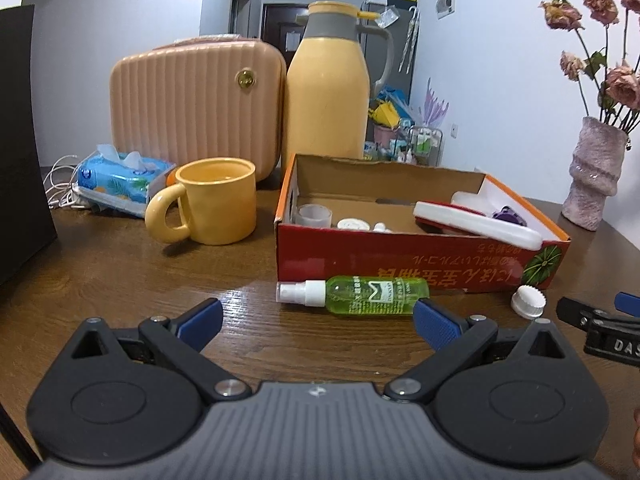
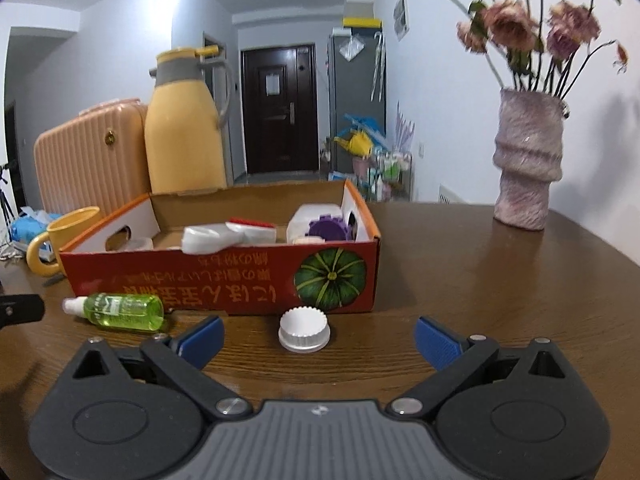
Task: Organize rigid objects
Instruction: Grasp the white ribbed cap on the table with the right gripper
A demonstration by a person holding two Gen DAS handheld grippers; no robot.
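the red cardboard box [image 2: 224,284] stands open on the wooden table [image 2: 460,280]. inside it lie a clear tape roll [image 1: 315,215], a white and red flat case [image 1: 476,222], a purple toothed piece [image 2: 329,230] and some small white parts that are hard to make out. the green spray bottle [image 1: 372,295] lies on its side just in front of the box, the white ribbed cap [image 2: 304,329] beside it. the left gripper [image 1: 318,320] and the right gripper [image 2: 318,338] both have fingers spread wide and hold nothing. the yellow mug [image 1: 214,200] is partly cut off in the right wrist view.
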